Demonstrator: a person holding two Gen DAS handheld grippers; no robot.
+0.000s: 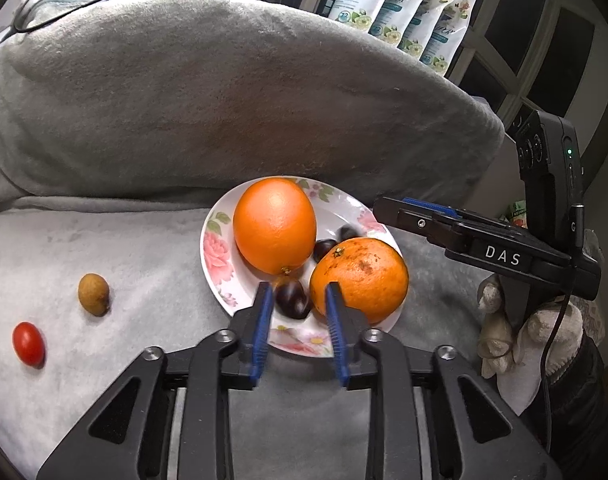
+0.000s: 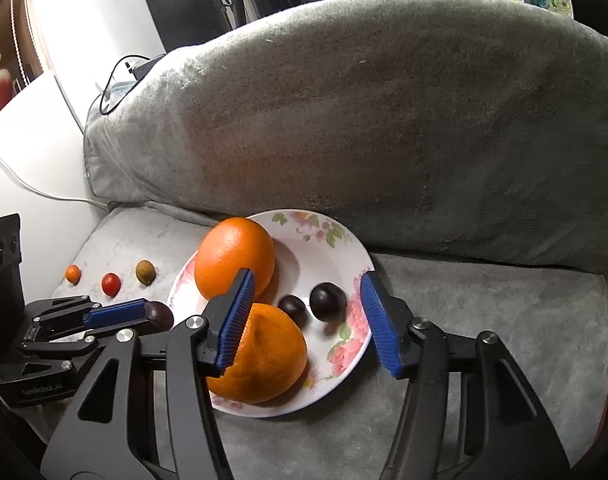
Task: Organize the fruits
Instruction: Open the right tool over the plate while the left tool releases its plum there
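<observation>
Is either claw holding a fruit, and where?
Neither seems to. The shiny dark brown chestnut sits between the pads of the left claw with a gap showing; the right claw is open, empty.

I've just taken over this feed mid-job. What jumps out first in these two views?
Two big oranges, a smooth one and a speckled one, crowd a floral plate on the grey blanket, with dark chestnuts between them. The left gripper straddles one chestnut at the plate's near edge. A brown longan and a red tomato lie lined up off the plate.
</observation>
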